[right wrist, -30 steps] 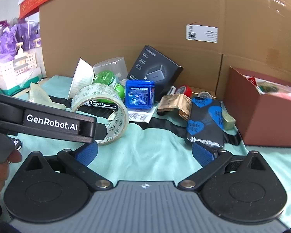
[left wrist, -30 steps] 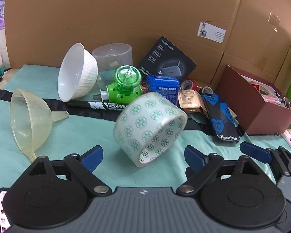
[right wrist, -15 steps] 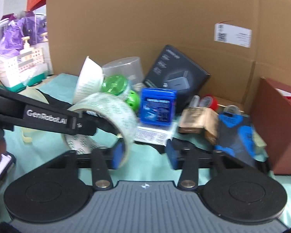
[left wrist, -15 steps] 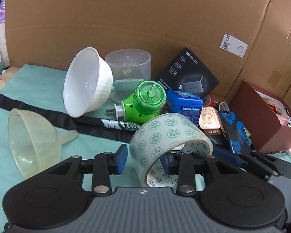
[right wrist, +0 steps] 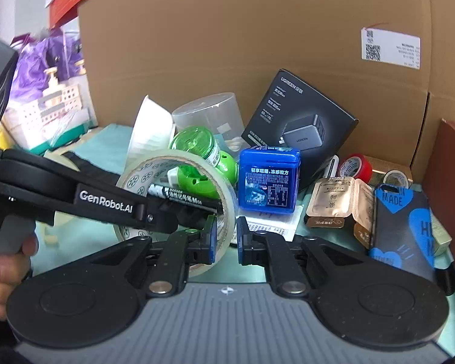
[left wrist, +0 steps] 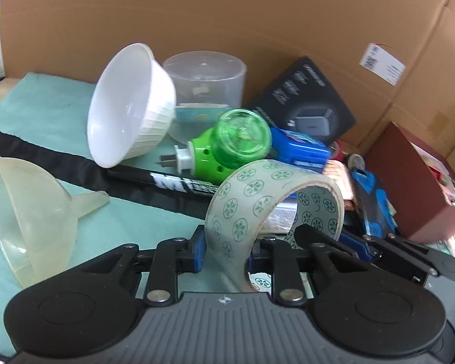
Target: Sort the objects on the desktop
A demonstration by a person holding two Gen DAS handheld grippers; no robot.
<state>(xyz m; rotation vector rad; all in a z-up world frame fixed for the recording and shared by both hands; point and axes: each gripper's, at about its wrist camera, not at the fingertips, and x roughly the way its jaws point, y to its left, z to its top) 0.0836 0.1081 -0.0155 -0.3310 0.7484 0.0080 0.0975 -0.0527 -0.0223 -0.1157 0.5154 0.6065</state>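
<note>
Cardboard walls back a teal cloth (left wrist: pixel 130 212) crowded with clutter, where the tape roll (left wrist: pixel 257 188) stands on edge in front of a green plug-in device (left wrist: pixel 227 148). Left gripper (left wrist: pixel 227 250) is closing on the roll's near wall, one finger inside the ring. Right gripper (right wrist: pixel 227 241) pinches the opposite wall, apparently to steady the wobbly roll for lifting.
</note>
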